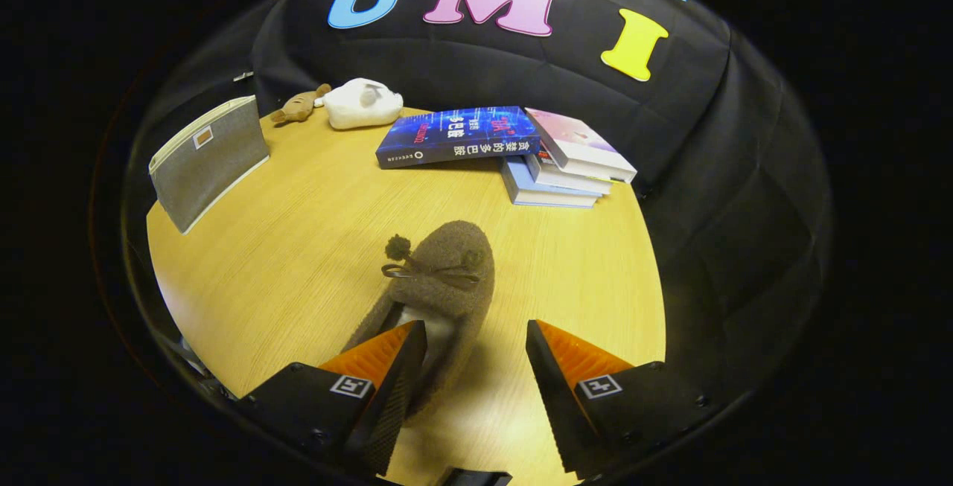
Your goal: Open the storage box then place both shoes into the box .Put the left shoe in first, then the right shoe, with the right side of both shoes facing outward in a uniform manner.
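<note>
The gripper [476, 337] stands wide open over the bench [260, 263]; its left finger sits inside the brown shoe [447, 277], the right one beside it. Beyond lie stacked books [506, 147] and a grey storage box [208, 158].

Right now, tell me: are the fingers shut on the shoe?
No: the gripper is open, its fingers apart, with the brown shoe lying on the table by the left finger and bare wood in the gap.
</note>
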Demonstrator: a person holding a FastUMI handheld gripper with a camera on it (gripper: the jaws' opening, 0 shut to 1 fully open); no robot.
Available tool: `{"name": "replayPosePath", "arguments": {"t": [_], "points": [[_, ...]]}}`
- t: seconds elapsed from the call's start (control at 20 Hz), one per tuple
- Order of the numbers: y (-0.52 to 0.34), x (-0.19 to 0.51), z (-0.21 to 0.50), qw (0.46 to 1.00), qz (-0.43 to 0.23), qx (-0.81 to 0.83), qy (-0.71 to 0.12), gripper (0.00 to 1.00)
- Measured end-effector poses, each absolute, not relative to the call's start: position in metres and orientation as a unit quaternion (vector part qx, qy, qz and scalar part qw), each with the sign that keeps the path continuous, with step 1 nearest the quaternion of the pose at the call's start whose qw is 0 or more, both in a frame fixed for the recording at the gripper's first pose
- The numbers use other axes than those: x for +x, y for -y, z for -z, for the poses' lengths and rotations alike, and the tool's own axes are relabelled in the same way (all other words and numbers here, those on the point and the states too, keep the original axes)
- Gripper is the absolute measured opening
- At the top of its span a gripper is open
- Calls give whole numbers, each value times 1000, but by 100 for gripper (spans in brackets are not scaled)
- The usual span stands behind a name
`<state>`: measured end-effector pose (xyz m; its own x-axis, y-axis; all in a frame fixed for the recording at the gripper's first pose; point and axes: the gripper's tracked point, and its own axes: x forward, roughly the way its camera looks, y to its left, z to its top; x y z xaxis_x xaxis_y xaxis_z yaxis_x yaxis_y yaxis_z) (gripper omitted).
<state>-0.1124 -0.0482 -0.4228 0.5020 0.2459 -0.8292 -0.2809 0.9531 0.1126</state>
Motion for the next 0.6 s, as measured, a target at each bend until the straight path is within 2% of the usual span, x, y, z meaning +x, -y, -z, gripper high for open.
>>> {"name": "replayPosePath", "arguments": {"t": [0.2,0.3,0.35,0.4,0.45,0.5,0.55,0.6], "points": [[41,-95,450,862,-156,-10,-481,75],[35,-90,458,859,-154,1,-488,64],[33,-89,463,857,-153,3,-493,48],[33,-90,466,854,-150,-3,-498,38],[34,-91,471,852,-144,-8,-503,30],[39,-89,472,853,-134,-13,-504,26],[42,-88,472,854,-123,-8,-505,12],[40,-91,473,851,-116,3,-511,8]]}}
